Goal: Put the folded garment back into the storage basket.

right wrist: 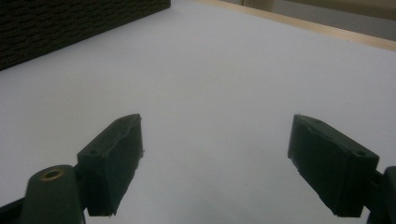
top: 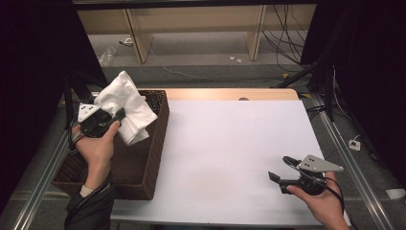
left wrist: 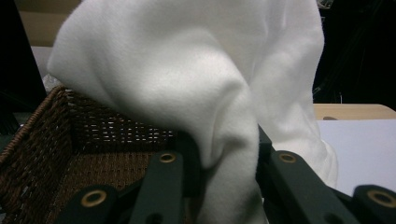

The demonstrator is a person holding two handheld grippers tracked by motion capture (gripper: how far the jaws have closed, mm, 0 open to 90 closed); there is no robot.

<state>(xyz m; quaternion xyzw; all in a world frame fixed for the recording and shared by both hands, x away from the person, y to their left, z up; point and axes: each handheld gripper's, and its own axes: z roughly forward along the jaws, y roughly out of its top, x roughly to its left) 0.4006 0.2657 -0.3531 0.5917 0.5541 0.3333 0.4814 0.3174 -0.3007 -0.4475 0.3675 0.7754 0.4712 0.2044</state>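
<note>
1. Left claw (top: pixel 116 116) is clamped on a white cloth (top: pixel 125 104), with a fold of the fabric pinched between its two black jaws.
2. From the left claw's own camera, the cloth (left wrist: pixel 196 88) rises out of the jaws and billows up towards 12 o'clock, with a loose flap hanging down at 4 o'clock.
3. Seen from the high camera, the cloth is held up in the air over the far end of a brown wicker basket (top: pixel 160 143), at about 10 o'clock on the surface (top: pixel 230 158).
4. Part of the cloth drapes across the basket's right wall; whether it touches the rim I cannot tell.
5. Inside the left claw's camera, the basket (left wrist: pixel 51 140) sits below and behind the cloth, and its woven floor shows at 8 o'clock.
6. Right claw (top: pixel 281 168) has its jaws wide apart with nothing between them.
7. It hovers low over the white surface at about 4 o'clock, well apart from the basket and the cloth.
8. Through the right claw's camera (right wrist: pixel 215 154), bare white surface (right wrist: pixel 224 79) lies ahead, with the basket's dark wall (right wrist: pixel 70 23) at 11 o'clock.
</note>
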